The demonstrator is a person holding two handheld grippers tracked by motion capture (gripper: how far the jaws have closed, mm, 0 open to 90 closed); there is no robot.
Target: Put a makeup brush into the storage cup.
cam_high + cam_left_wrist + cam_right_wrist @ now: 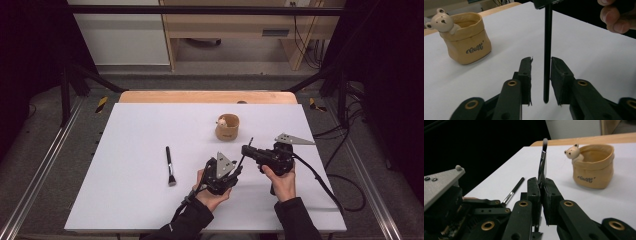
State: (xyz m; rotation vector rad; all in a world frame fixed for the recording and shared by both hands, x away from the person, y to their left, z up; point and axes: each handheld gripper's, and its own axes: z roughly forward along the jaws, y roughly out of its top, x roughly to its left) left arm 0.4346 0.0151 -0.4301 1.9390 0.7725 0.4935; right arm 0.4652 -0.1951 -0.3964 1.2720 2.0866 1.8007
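R gripper (541, 185) clamped on thin brush (542, 165), held above counter (135, 150) w/ tip toward bear cup (227, 127) | L gripper (541, 67) fingers slightly apart round handle, not pinching, prob handoff | 2nd brush (170, 165) flat on counter

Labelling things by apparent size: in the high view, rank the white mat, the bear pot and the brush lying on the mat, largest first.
1. white mat, by far the largest.
2. bear pot and brush lying on the mat: unsure; the brush looks longer but much thinner, the pot bulkier.
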